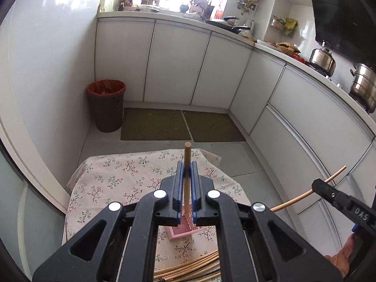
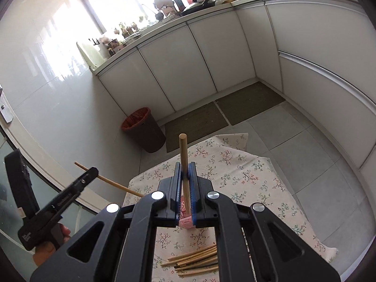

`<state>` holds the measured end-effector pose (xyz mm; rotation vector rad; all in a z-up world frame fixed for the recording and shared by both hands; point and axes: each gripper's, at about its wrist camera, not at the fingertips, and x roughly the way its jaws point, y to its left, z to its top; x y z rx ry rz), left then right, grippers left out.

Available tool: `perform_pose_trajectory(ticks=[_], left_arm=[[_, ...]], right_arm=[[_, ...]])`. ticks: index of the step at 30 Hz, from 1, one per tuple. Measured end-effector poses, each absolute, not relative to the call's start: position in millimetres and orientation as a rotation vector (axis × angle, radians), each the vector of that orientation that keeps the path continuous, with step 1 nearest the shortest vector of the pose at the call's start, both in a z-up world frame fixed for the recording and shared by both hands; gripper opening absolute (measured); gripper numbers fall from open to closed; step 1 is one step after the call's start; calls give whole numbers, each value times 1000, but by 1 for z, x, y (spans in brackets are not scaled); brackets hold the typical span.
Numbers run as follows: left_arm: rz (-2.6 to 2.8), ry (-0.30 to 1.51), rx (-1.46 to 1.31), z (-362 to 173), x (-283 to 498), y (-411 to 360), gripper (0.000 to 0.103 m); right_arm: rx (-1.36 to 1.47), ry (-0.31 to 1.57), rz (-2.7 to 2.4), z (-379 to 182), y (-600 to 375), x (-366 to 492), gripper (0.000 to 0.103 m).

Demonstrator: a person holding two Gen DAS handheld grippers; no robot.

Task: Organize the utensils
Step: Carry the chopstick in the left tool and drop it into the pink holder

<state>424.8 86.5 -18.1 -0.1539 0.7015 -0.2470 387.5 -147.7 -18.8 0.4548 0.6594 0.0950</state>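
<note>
My left gripper point(image 1: 187, 169) is shut on a wooden chopstick point(image 1: 187, 159) that sticks up past its blue pads, held well above a small table with a floral cloth point(image 1: 112, 181). My right gripper point(image 2: 187, 171) is likewise shut on a second chopstick point(image 2: 183, 150). Each gripper shows in the other's view, the right one point(image 1: 317, 184) at the right edge and the left one point(image 2: 92, 171) at the left, both with their chopsticks. A pink slotted holder point(image 1: 185, 231) stands on the cloth below both grippers, also visible as a holder point(image 2: 186, 223) in the right wrist view. Several loose chopsticks point(image 2: 195, 258) lie on the cloth nearer to me.
White kitchen cabinets point(image 1: 178, 63) run along the back and right walls under a cluttered counter. A brown bin point(image 1: 107, 104) with a red liner stands in the left corner. Two dark mats point(image 1: 183, 124) lie on the grey tiled floor beyond the table. Steel pots point(image 1: 323, 58) sit on the stove at right.
</note>
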Motion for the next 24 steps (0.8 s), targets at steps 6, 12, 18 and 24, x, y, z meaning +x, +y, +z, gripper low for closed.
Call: perform_pose_trajectory(ticks=[6, 12, 18, 24], left_arm=[[-287, 720, -249, -56, 429, 104, 23], [-260, 582, -341, -38, 392, 134, 26], [-217, 562, -394, -31, 377, 153, 27], [-196, 621, -374, -45, 383, 152, 29]], right_arm=[[406, 676, 127, -42, -122, 420, 6], [358, 696, 144, -64, -101, 439, 6], [295, 725, 154, -89, -78, 451, 7], [249, 762, 148, -104, -66, 451, 15]])
